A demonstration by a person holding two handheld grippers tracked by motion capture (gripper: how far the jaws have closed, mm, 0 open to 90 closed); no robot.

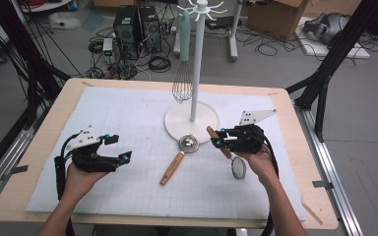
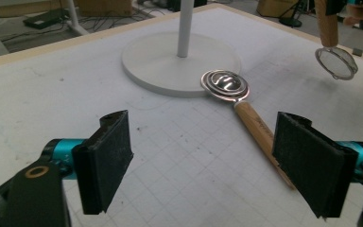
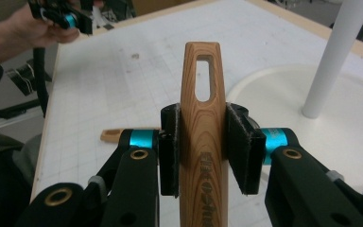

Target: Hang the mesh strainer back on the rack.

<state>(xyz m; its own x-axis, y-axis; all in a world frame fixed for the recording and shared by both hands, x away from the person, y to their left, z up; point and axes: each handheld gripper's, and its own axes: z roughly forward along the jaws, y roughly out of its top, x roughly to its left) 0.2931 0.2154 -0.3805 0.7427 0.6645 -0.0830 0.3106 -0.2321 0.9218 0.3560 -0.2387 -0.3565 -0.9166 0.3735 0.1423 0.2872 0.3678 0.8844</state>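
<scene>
Right gripper point(image 3: 202, 151) clamping strainer's wooden handle point(image 3: 202, 118), left gripper point(image 2: 203, 165) open (nothing between), spoon point(image 2: 238, 101) just ahead

A dark burned-in mark runs lengthwise on the wooden handle point(image 3: 202, 156) clamped between the right tongs point(image 3: 202, 146); it looks like lettering, but the characters are too blurred to read. A similar faint dark imprint shows on the wooden handle of the spoon point(image 2: 260, 135) lying on the surface, equally unreadable. No other text, number or sign can be read.
</scene>
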